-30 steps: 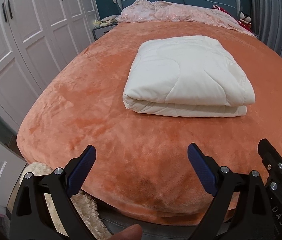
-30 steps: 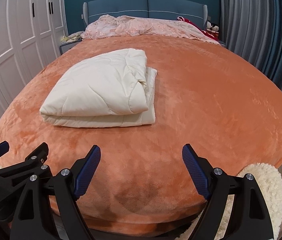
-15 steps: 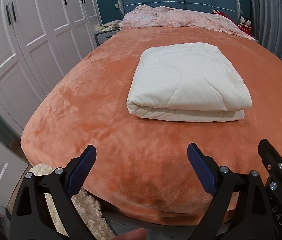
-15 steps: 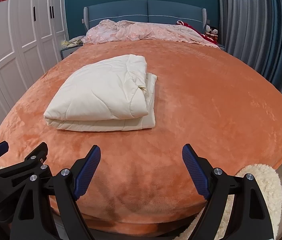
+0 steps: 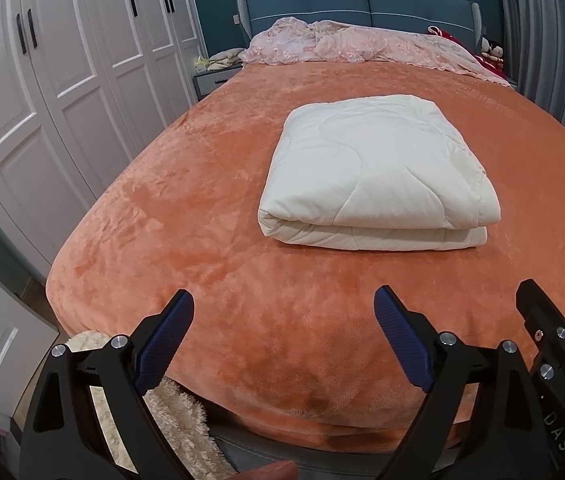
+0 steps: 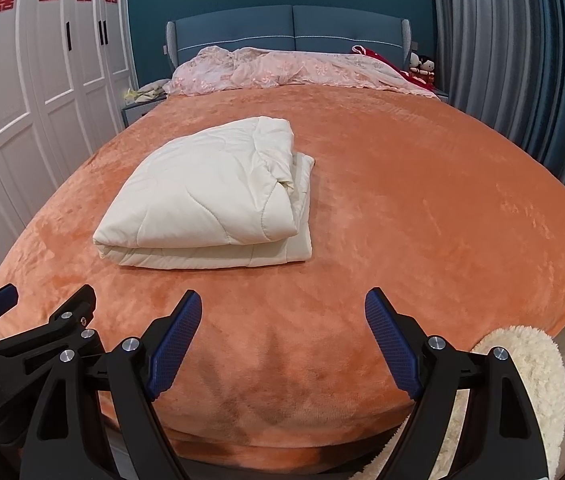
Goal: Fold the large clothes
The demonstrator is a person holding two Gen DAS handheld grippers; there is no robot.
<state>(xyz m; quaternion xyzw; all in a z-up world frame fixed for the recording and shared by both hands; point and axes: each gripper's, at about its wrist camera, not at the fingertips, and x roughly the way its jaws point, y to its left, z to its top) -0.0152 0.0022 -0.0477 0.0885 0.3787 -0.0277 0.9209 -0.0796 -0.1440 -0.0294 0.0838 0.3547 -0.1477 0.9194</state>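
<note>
A cream quilted comforter (image 5: 374, 172) lies folded into a thick rectangle on the orange bed cover (image 5: 186, 208). It also shows in the right wrist view (image 6: 210, 196), left of centre. My left gripper (image 5: 284, 314) is open and empty over the foot of the bed, well short of the comforter. My right gripper (image 6: 283, 312) is open and empty beside it, also apart from the comforter. Each gripper shows at the edge of the other's view.
White wardrobe doors (image 5: 54, 92) line the left side. A pink bedspread (image 6: 282, 68) is bunched at the blue headboard (image 6: 290, 28). Grey curtains (image 6: 522, 60) hang on the right. A fluffy cream rug (image 6: 530, 372) lies on the floor at the bed's foot.
Both grippers have tilted up and drawn back slightly from the bed, so the comforter sits a little farther and more of the wardrobe and headboard shows. Jaws stay open.
</note>
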